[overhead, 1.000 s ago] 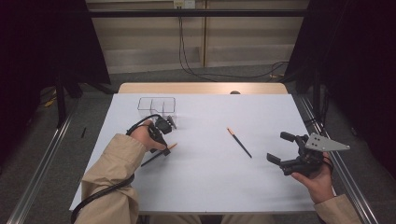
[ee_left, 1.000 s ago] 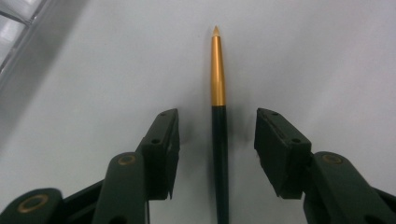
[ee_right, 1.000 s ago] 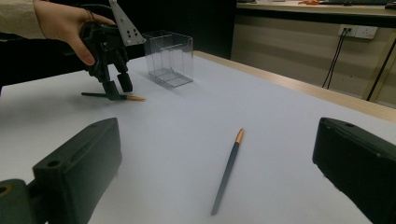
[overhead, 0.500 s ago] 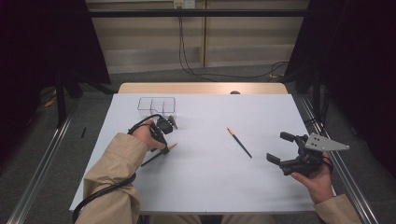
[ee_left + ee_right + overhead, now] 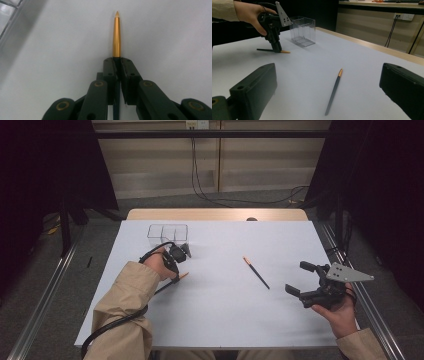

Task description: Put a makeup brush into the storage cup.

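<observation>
Left sleeve enters from the bottom left of the high view; its hand holds the left gripper low over the white table; cable loops back along the forearm. The left gripper's jaws have just been closing and now stand pressed together on a pen; in the left gripper view the dark shaft runs between the two jaws and the gold tip end sticks out straight ahead of them, over the table surface. In the right gripper view the same pen lies level on or just above the table, dark end to one side of the jaws, gold end to the other; whether it touches the surface I cannot tell.

Just behind the left gripper, toward the far edge, stands a clear plastic box with dividers, upright, near the pen but not touching it.

Middle of the table: a second pen, dark with a gold end, lies flat and slanted, well apart from both grippers; in the right gripper view it lies between that gripper's two jaws but farther off.

Right side: the right gripper rests in the hand near the right table edge; jaws spread wide, nothing between them; grey three-cornered plate on top.
</observation>
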`<state>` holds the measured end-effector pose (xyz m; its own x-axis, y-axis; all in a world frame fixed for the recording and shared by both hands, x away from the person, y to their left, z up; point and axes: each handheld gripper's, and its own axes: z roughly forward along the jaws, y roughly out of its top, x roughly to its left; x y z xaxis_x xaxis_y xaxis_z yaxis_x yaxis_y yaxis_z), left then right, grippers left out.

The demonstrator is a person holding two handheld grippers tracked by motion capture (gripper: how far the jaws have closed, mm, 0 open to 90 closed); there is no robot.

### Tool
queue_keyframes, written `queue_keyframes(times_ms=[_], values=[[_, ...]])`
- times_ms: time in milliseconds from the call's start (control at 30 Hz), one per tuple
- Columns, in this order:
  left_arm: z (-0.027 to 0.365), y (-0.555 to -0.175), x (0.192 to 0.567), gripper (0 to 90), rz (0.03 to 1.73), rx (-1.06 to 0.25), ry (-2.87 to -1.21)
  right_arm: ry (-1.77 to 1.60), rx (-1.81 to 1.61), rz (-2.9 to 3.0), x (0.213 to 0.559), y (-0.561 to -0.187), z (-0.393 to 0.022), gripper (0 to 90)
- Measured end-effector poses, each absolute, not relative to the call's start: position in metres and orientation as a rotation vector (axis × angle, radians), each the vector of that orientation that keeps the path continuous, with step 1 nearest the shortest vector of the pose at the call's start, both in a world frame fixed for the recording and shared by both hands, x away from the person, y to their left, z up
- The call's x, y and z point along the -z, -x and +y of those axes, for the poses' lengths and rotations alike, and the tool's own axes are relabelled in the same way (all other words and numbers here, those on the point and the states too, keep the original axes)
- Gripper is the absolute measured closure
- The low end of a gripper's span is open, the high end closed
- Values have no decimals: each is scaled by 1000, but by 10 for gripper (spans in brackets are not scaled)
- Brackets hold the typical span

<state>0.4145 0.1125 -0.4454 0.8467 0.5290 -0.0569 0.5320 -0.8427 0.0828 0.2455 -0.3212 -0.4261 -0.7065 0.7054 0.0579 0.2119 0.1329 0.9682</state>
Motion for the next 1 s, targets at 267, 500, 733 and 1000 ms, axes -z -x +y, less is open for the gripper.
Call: queue_keyframes(times_ms=[267, 500, 733, 1000], values=[[108, -415, 445, 837, 861, 35, -2955, -877, -1597, 2008, 426, -246, -321, 7], [111, -414, 445, 839, 859, 35, -2931, -880, -1599, 2003, 427, -246, -321, 8], [111, -414, 442, 838, 861, 39, -2911, -878, -1597, 2008, 427, -246, -321, 7], [112, -416, 434, 839, 881, 25, -2830, -879, -1597, 2006, 427, -246, -321, 7]])
